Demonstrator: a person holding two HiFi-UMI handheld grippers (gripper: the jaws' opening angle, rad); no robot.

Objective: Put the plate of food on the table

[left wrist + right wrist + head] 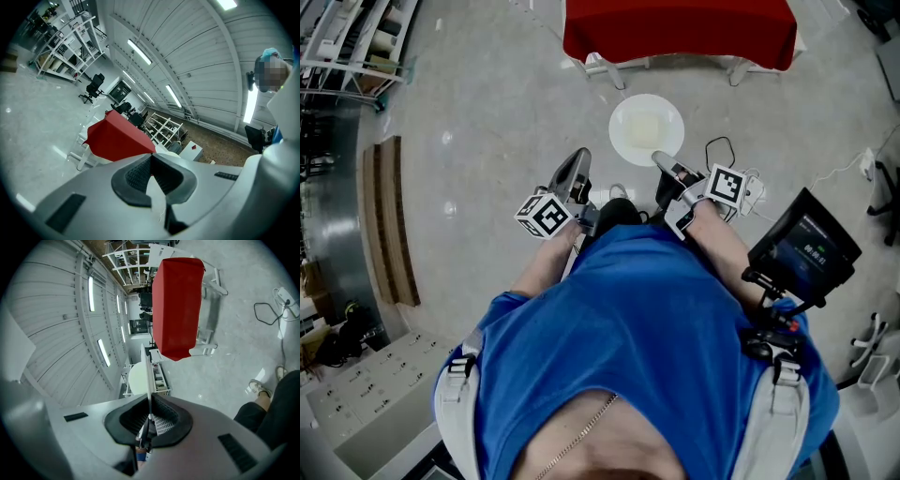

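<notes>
A white plate [647,131] with a pale square of food hangs over the grey floor, short of the red-covered table [675,33]. My right gripper [659,157] is shut on the plate's near rim. In the right gripper view the plate [138,378] is edge-on, its rim pinched between the pads of the right gripper [149,401], and the red table [178,305] stands beyond. My left gripper [579,155] hangs beside it to the left, apart from the plate, jaws together and empty. In the left gripper view its tips [151,157] meet and the red table [117,136] lies ahead.
A dark screen on a stand [806,248] is close at my right. A black cable [727,150] lies on the floor near the right gripper. Wooden boards [389,220] and metal shelving [356,37] line the left side. White table legs [614,70] show under the cloth.
</notes>
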